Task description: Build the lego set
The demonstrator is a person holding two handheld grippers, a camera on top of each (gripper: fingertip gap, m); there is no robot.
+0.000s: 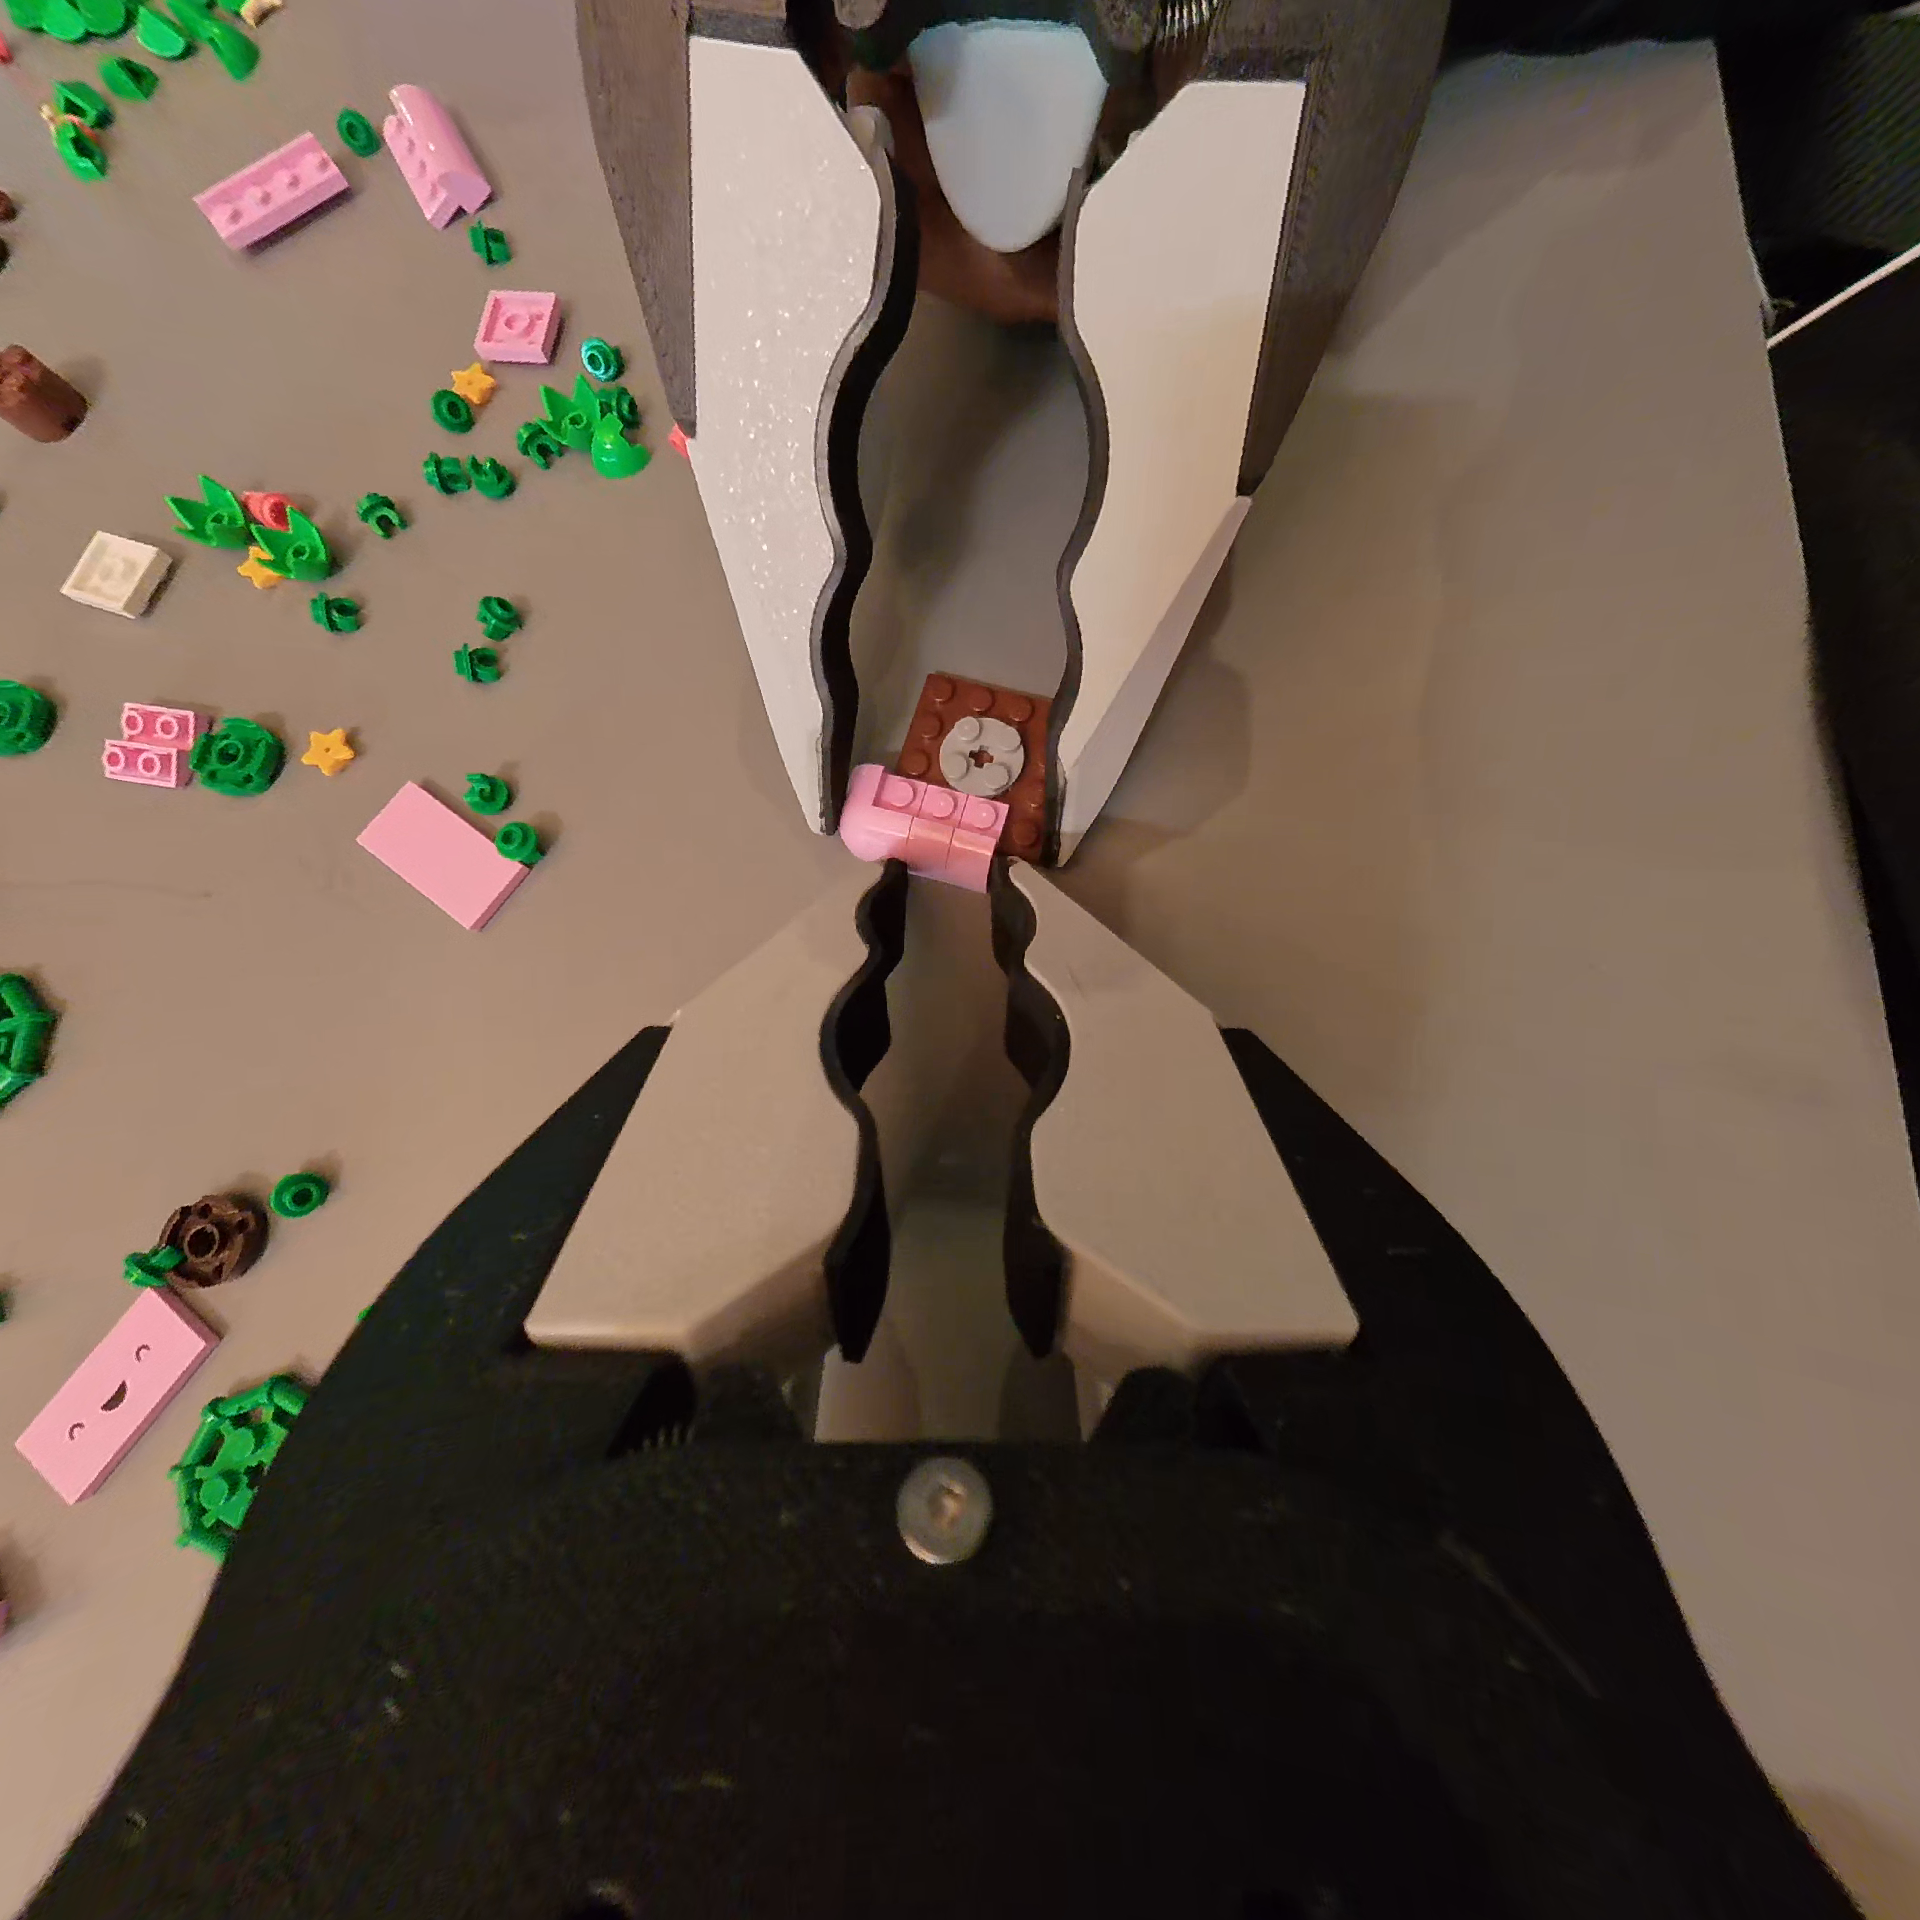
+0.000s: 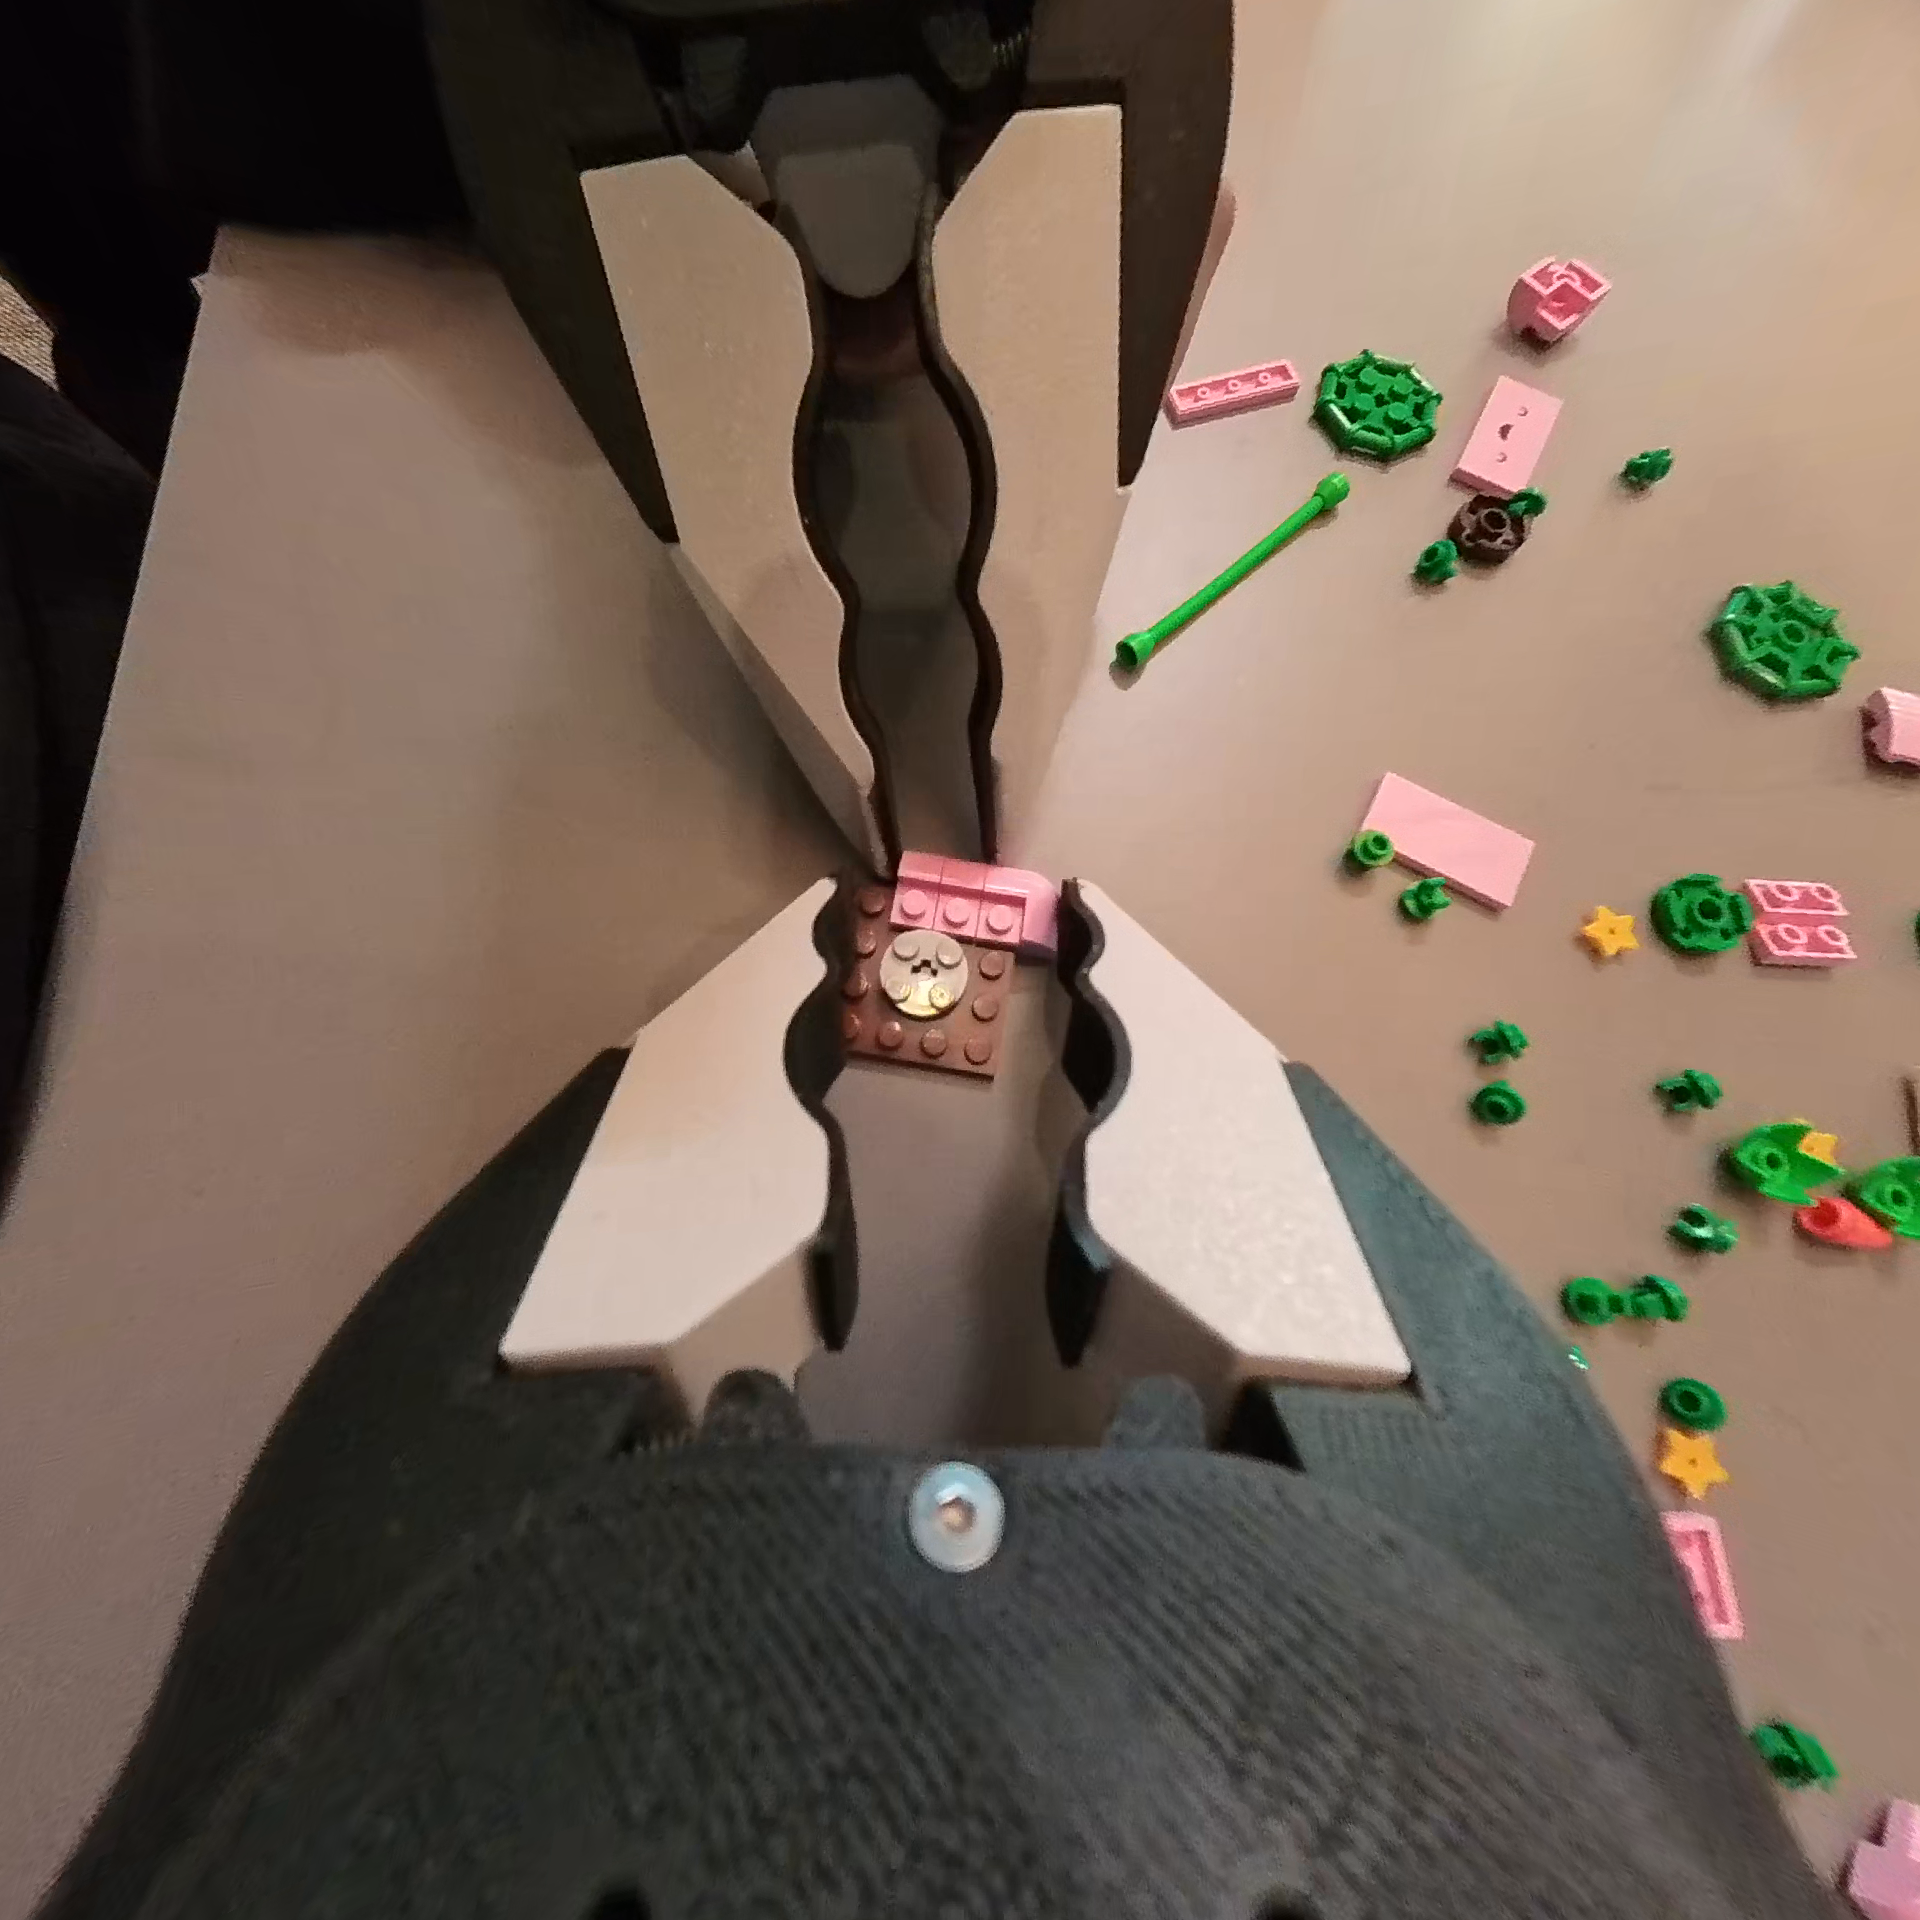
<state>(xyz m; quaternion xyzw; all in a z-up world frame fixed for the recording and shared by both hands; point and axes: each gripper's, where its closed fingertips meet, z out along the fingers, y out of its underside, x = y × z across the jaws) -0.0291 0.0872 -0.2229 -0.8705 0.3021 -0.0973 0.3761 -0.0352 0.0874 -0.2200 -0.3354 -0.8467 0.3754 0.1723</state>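
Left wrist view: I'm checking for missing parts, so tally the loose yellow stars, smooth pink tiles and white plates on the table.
Yellow stars: 3
Smooth pink tiles: 2
White plates: 1
Total: 6

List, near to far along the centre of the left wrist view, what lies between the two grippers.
Left gripper → pink curved bricks → grey round plate on the brown plate → right gripper, reaching in from the far side.

Two grippers (image 1: 945, 873) (image 2: 951, 904) — one brown plate (image 2: 925, 997), one green rod (image 2: 1231, 566), two face tiles (image 1: 114, 1403)
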